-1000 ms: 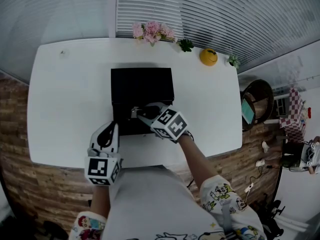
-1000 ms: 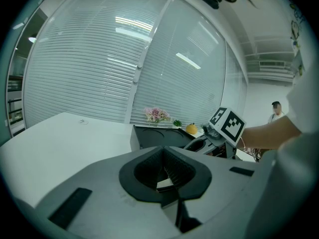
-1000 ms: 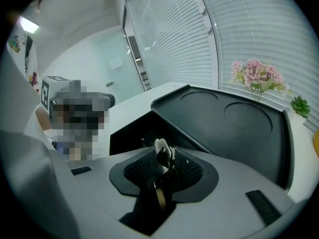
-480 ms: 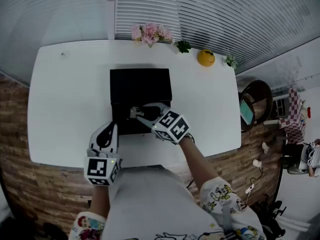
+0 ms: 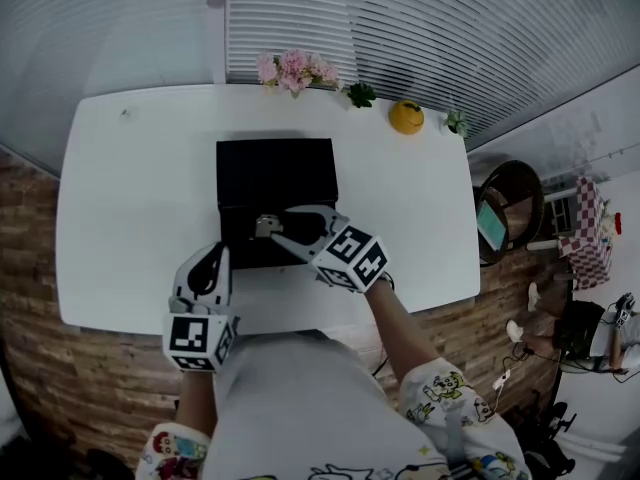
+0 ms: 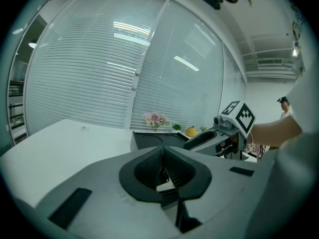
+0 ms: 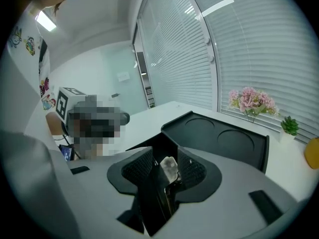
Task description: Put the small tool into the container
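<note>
Blinds (image 5: pixel 400 28) back a white table (image 5: pixel 130 188) bearing flowers (image 5: pixel 292 68) and black container (image 5: pixel 276 173).

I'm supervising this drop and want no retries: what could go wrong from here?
The right tongs are opening with the small pale tool between them, close to one pad; it may cling and lift out. The tongs sit close over the black rectangular container, so withdrawing could nudge it, and the shut left tongs aren't steadying it.

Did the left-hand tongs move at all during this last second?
No. The left tongs stay at the table's near edge, by the black container's near-left corner.
</note>
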`<state>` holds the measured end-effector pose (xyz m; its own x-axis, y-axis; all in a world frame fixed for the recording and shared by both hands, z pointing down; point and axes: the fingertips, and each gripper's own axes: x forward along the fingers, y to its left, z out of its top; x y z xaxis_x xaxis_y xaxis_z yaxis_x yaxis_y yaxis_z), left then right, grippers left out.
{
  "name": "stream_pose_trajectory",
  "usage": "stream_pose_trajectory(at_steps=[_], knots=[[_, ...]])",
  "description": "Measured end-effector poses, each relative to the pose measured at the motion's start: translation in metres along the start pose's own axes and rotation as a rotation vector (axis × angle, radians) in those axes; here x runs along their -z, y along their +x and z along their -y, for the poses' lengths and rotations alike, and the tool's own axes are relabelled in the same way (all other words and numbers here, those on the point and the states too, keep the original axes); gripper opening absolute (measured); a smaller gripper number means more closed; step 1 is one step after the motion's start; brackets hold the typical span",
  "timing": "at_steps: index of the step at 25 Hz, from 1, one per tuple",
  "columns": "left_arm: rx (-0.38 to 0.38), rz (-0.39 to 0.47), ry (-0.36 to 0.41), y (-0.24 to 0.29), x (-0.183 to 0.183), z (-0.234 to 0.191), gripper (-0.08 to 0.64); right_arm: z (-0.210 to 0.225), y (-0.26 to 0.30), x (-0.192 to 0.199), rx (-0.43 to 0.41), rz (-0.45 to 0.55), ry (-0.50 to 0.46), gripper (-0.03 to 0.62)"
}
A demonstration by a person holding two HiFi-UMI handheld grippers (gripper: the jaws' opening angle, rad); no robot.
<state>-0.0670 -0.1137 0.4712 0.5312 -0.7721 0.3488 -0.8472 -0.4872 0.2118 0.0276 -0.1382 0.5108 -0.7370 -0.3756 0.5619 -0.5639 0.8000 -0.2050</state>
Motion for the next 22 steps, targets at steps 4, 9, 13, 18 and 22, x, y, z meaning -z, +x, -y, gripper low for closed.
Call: stream_pose_trajectory(at_steps=[4, 9, 13, 18, 22], knots=[[0.003, 0.012, 0.022, -0.001, -0.008, 0.002, 0.011, -0.001, -0.015, -0.016, 0.015, 0.047, -0.019, 0.124], [0.022, 0.037, 0.049, -0.006, -0.023, 0.011, 0.011, -0.003, -0.044, -0.035, 0.053, 0.134, -0.031, 0.124], [0.062, 0.059, 0.069, -0.007, -0.040, 0.026, 0.011, -0.003, -0.074, -0.050, 0.105, 0.208, -0.051, 0.124], [0.129, 0.074, 0.092, -0.009, -0.051, 0.050, 0.011, -0.002, -0.115, -0.060, 0.176, 0.314, -0.049, 0.123], [0.155, 0.078, 0.114, -0.013, -0.057, 0.060, 0.011, -0.003, -0.143, -0.061, 0.213, 0.392, -0.024, 0.109]])
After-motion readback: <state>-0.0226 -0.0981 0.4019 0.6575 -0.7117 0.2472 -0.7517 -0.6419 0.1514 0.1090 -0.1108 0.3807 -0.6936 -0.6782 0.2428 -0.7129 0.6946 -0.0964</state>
